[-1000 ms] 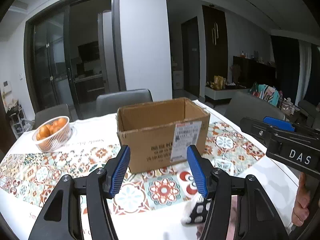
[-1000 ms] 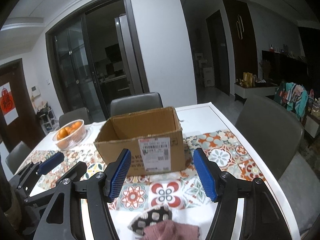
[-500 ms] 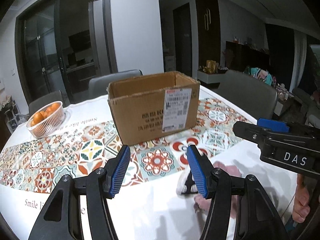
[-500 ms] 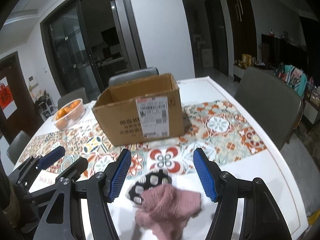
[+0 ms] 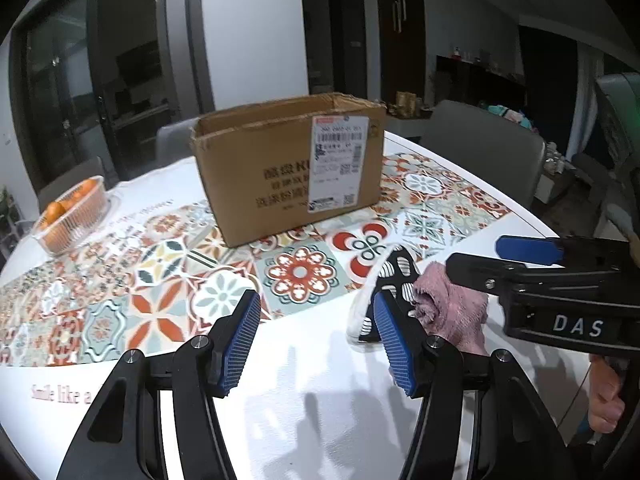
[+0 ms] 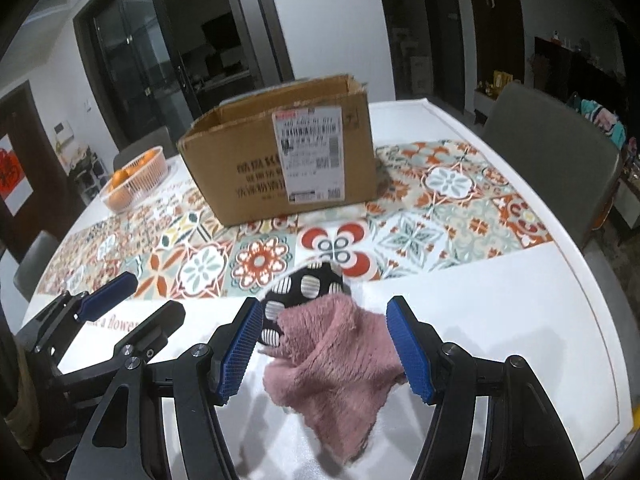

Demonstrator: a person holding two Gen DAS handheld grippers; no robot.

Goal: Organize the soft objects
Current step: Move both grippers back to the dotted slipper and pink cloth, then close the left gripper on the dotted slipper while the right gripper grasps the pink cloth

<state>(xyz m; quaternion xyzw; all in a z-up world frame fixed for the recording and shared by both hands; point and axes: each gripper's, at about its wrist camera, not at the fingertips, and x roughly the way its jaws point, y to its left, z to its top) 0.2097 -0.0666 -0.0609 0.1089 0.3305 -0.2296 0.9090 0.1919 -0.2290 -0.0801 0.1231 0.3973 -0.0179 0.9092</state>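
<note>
A crumpled pink fuzzy cloth [image 6: 336, 364] lies on the white table, partly over a black cloth with white striped spots [image 6: 308, 286]. My right gripper [image 6: 326, 350] is open and hangs just above the pink cloth, one blue pad on each side, neither pressing it. My left gripper [image 5: 316, 344] is open over bare table to the left of the pile, its right finger in front of the spotted cloth [image 5: 394, 276] and the pink cloth [image 5: 452, 312]. An open cardboard box [image 6: 280, 160] with a shipping label stands behind them on the patterned runner. The right gripper [image 5: 560, 272] also shows at the right of the left wrist view.
A clear basket of oranges [image 6: 134, 180] sits at the table's far left. Grey chairs [image 6: 548, 152] stand around the table. The table's rim [image 6: 600, 320] curves close on the right. A hand [image 5: 606, 400] holds the right gripper's handle.
Both grippers have sunk toward the table and tilted further down. The cloths have come up from the bottom edge into the space between the right gripper's fingers. Neither jaw opening has changed.
</note>
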